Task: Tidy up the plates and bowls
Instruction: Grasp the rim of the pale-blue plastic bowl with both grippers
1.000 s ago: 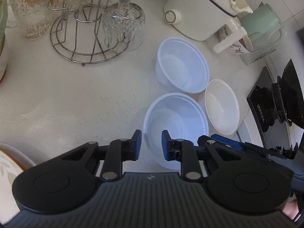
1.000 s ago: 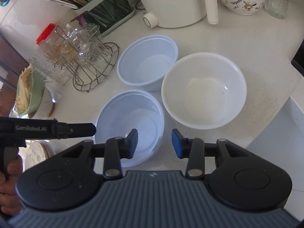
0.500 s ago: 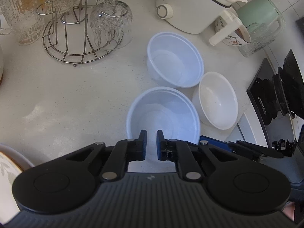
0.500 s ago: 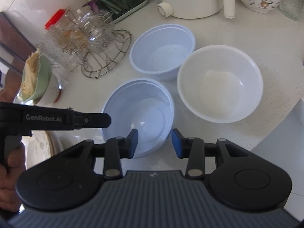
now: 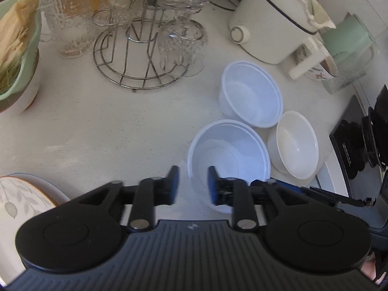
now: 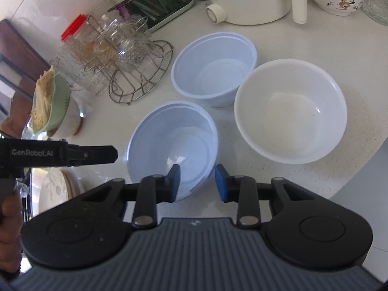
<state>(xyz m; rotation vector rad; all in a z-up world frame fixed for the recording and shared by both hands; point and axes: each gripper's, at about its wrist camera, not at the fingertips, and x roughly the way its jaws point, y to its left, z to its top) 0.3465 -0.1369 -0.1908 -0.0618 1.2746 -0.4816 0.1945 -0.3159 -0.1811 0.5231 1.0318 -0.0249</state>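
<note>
White speckled countertop (image 6: 303, 43) — three bowls clustered (image 6: 173, 140), wire glass rack (image 6: 143, 82), cooker (image 5: 271, 31), patterned plate (image 5: 21, 198).

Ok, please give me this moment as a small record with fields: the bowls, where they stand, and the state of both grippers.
surface: white counter
near bowl: pale blue bowl, upright, empty
far bowl: second pale blue bowl, upright, empty
right bowl: white bowl, upright, empty
left gripper: open, its fingers on either side of the near bowl's rim, holding nothing
right gripper: open, near the same bowl's rim, holding nothing
nearby: wire rack with glasses
</note>
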